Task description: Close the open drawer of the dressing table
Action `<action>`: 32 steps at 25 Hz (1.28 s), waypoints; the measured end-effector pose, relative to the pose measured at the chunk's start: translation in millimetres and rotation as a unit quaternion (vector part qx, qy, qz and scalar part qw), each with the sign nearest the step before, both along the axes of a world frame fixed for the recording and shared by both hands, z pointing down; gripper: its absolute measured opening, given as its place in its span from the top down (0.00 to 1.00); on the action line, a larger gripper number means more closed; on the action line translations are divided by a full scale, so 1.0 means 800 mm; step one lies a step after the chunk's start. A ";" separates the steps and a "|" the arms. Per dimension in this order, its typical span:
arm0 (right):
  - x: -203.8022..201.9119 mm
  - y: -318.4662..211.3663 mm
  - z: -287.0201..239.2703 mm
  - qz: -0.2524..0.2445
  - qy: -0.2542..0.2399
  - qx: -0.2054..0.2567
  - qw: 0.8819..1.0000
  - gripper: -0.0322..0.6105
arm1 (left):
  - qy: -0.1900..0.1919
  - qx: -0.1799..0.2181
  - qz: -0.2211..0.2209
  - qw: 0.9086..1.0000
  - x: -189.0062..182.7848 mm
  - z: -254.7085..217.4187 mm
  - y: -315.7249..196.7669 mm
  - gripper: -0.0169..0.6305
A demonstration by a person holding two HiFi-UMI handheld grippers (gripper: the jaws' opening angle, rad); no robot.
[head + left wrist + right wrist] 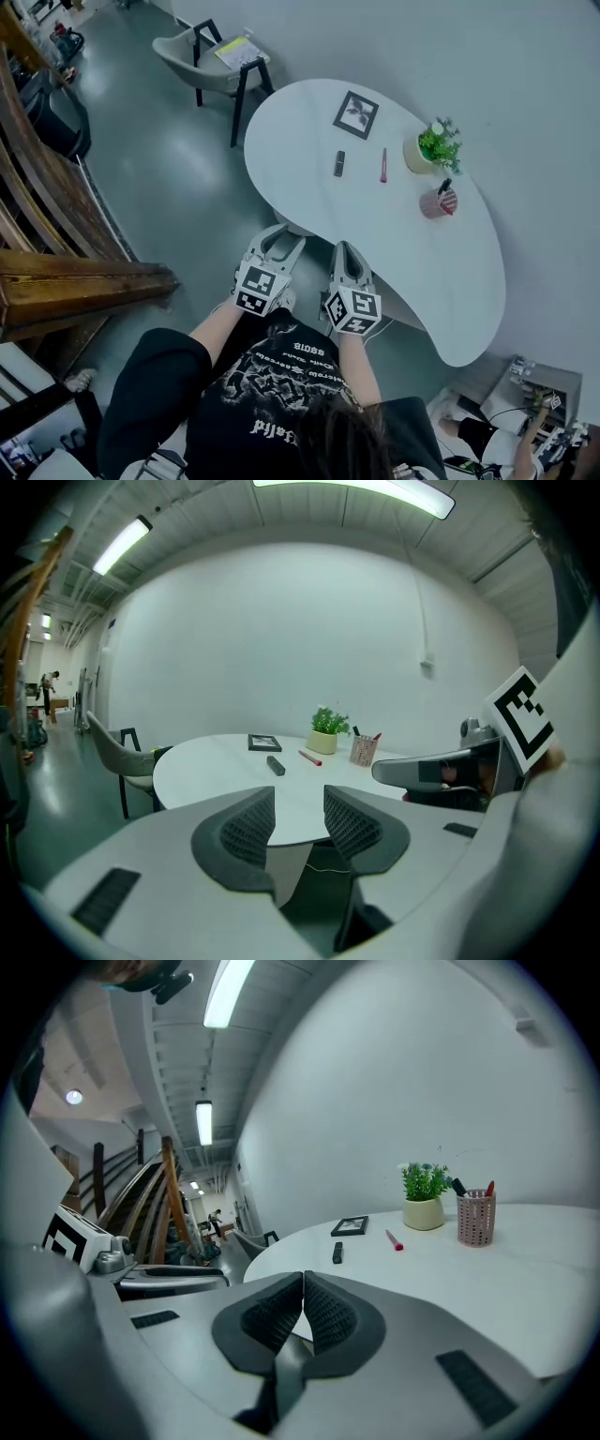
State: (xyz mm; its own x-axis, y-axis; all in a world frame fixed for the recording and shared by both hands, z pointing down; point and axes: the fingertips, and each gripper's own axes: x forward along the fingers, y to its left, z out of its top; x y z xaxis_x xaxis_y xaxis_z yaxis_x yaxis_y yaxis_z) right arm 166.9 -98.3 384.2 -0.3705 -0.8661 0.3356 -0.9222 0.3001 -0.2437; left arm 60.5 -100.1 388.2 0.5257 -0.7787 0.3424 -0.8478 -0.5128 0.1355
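This is a homely corner staged inside a big lab or workshop hall. The white bench (450,281) holds a potted plant (433,148), a picture frame (356,114) and a pen cup (438,202) against a bare wall (525,94). Left of the bench are grey floor (178,187) and heavy wooden beams (66,281), with strip lights (225,993) overhead. By the bench's near end a seated person (483,436) works among wired equipment (539,394).

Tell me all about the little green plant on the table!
The plant is small, with bushy green leaves in a round, pale cream pot. It stands upright on the white table, near the edge by the wall. A pink pen cup stands close beside it, not touching, and a red pen lies on its other side. Nothing but the table touches it.
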 end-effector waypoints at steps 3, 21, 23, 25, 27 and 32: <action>0.004 0.001 -0.005 0.000 0.002 0.006 1.000 0.91 | -0.002 0.010 -0.001 1.000 0.003 -0.008 0.003 0.70; 0.006 0.009 0.003 -0.005 0.005 0.003 1.000 0.91 | 0.000 0.010 -0.018 1.000 0.005 -0.007 0.008 0.93; 0.004 0.009 0.004 -0.004 0.005 0.002 1.000 0.91 | 0.000 0.009 -0.017 1.000 0.004 -0.005 0.007 0.94; 0.003 0.009 0.005 -0.003 0.006 0.002 1.000 0.91 | 0.000 0.008 -0.015 1.000 0.004 -0.004 0.007 0.94; 0.001 0.009 0.005 -0.002 0.006 0.001 1.000 0.91 | 0.001 0.007 -0.014 1.000 0.003 -0.004 0.008 0.94; -0.004 0.010 0.008 -0.003 0.009 -0.003 1.000 0.91 | -0.001 0.004 -0.010 1.000 0.000 -0.002 0.007 0.94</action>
State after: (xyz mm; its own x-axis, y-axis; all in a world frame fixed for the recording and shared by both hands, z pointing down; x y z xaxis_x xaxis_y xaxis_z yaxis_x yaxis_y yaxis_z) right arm 163.5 -90.4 390.5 -0.3700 -0.8618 0.3469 -0.9245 0.3046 -0.2292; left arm 60.4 -94.2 387.0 0.5089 -0.7920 0.3374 -0.8585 -0.4960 0.1305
